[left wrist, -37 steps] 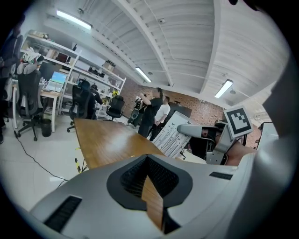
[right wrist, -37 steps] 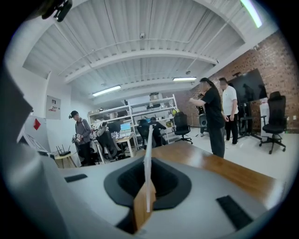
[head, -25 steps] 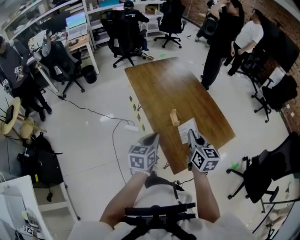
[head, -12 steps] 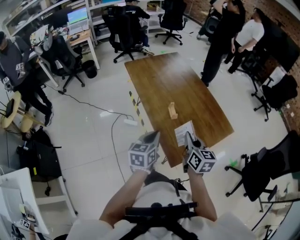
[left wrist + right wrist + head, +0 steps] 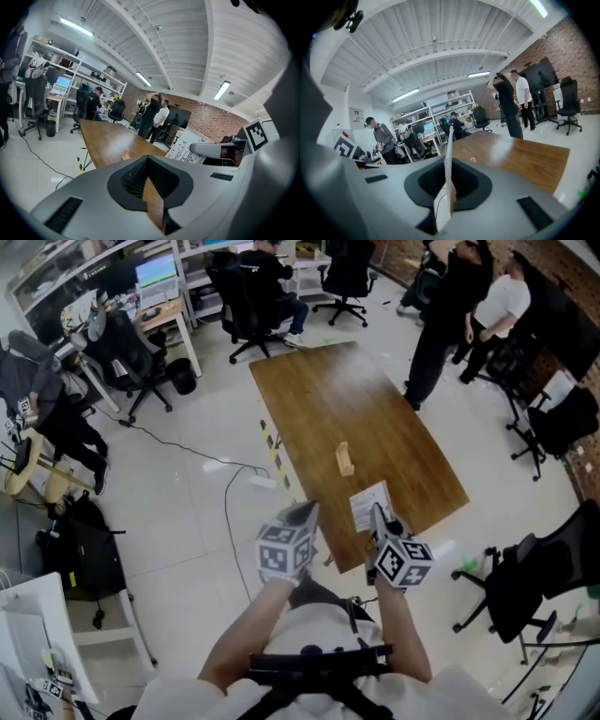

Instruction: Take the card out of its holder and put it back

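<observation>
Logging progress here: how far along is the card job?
Done: the card is out of the wooden holder, which stands empty on the table. In hand: the right gripper pinches it in its jaws. Remaining: slotting it back.

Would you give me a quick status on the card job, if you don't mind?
Right hand-held gripper shut on card, above table's near end. Left hand-held gripper shut, empty. Holder empty on table; nothing between card and holder.
</observation>
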A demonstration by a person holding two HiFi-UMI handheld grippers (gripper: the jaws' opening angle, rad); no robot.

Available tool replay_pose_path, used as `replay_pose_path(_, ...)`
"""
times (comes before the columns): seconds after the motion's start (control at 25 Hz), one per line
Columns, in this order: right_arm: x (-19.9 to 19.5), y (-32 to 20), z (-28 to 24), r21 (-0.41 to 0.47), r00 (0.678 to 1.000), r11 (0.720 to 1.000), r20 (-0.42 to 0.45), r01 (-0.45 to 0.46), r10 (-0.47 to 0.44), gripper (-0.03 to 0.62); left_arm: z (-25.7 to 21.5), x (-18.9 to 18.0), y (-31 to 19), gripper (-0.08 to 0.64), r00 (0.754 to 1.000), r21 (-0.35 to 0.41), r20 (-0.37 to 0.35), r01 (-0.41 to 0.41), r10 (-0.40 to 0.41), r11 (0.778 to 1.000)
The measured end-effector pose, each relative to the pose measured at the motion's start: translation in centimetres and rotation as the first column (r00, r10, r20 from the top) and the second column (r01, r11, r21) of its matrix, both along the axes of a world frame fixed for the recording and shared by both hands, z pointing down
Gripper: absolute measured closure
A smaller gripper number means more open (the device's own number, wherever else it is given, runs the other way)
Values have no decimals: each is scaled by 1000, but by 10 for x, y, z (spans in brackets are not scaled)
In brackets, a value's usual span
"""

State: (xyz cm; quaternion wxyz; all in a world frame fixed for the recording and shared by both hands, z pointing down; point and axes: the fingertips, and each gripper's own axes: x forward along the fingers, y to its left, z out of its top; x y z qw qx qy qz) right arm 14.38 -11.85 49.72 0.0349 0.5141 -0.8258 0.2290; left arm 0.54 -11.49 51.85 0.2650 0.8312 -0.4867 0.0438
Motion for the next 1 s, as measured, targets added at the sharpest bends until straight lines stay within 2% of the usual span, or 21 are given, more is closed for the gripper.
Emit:
replay_pose_path(0.28, 0, -4, 7, -12, 1000, 1000, 17, 0, 0, 577, 4, 5, -1, 569, 999, 5, 38, -22, 22, 1000)
replay_pose_path(0.64, -3, -19, 11, -21, 1000, 1000, 17, -10, 10, 578, 8, 4, -15, 568, 1000, -12, 17, -2, 3, 1000)
replay_pose_path(1.0, -1, -70, 2, 21, 1000, 999, -8, -28, 28, 577, 15, 15, -41, 568, 998, -18, 42, -42, 43, 999)
